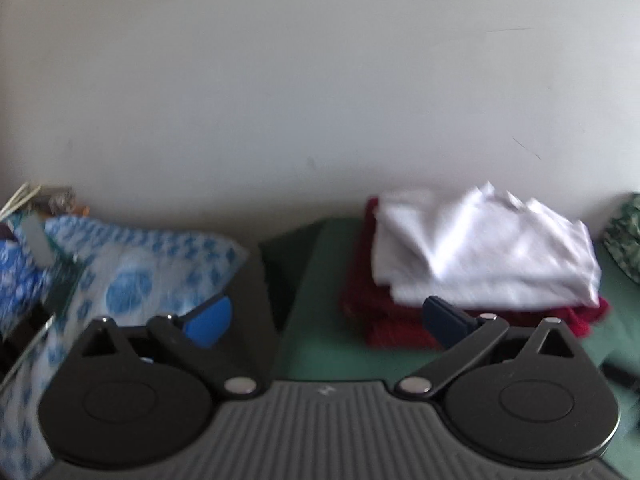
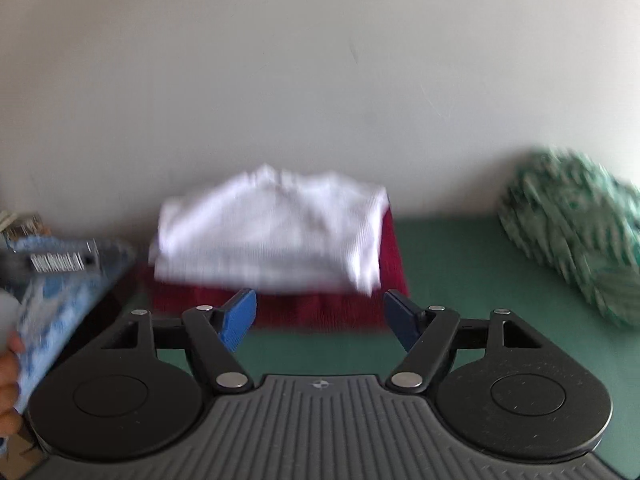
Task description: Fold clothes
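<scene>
Left wrist view, from left to right. At the far left lies a blue-and-white patterned cloth (image 1: 132, 276), rumpled, part of it running down beside my left gripper's housing; some small clutter sits behind it against the wall (image 1: 320, 80) (too blurred to name). My left gripper (image 1: 324, 320) has its blue fingers (image 1: 210, 322) spread wide apart, with nothing between them. Beyond the gap shows the green surface (image 1: 320, 344). To the right stands a stack of two folded garments: a white garment (image 1: 484, 252) lying on top of a dark red garment (image 1: 372, 312), the red edge showing under the white on the left and front. At the far right edge a green patterned cloth (image 1: 624, 236) is partly in frame.

Right wrist view, from left to right. The blue-and-white patterned cloth (image 2: 60, 304) fills the lower left, with fingers of a hand (image 2: 10, 376) showing at the frame's edge just beside it. The white garment (image 2: 272, 232) on the dark red garment (image 2: 320, 312) sits straight ahead of my right gripper (image 2: 322, 318), whose fingers (image 2: 240, 318) stand apart and empty, close before the stack's front edge (whether they touch it, I cannot tell). The green patterned cloth (image 2: 576, 232) lies bunched at the right on the green surface (image 2: 460, 260), well apart from the stack.
</scene>
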Motion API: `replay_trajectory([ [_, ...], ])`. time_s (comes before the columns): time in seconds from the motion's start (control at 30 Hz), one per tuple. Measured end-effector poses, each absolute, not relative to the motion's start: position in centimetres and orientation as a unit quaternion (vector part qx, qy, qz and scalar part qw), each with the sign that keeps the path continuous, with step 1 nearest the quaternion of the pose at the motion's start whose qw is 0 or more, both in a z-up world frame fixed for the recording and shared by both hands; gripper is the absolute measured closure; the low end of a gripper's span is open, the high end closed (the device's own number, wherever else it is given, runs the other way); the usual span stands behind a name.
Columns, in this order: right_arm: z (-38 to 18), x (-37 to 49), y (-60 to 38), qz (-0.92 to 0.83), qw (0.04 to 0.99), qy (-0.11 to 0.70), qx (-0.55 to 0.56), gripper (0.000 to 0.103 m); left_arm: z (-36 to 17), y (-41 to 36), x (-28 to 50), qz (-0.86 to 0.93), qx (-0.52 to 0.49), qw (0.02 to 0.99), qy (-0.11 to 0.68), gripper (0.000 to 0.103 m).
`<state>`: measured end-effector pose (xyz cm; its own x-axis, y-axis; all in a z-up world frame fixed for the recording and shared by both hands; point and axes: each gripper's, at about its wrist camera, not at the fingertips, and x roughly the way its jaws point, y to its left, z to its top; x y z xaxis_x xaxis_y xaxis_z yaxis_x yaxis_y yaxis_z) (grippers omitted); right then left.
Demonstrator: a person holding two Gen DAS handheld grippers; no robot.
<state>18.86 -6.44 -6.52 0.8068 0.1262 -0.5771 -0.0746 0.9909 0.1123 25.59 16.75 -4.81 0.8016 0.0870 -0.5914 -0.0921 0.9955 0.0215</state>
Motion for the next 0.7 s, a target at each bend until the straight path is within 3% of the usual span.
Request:
replay_trajectory([
  [0.2, -9.5, 14.8, -4.9, 0.028, 0.915, 0.399, 0.058, 0.029, -4.9, 15.7, 20.6, 0.040, -0.010, 0.931, 0.363, 0.001],
  [0.47, -8.0, 10.8, -6.2, -0.021, 0.904, 0.422, 0.070, 0.018, -3.7, 14.4, 14.1, 0.012, 0.001, 0.929, 0.369, 0.001],
  [0.7, -7.2, 7.8, -5.7, -0.027, 0.888, 0.452, 0.077, 0.018, -2.9, 13.3, 10.5, -0.003, 0.015, 0.927, 0.375, 0.001],
])
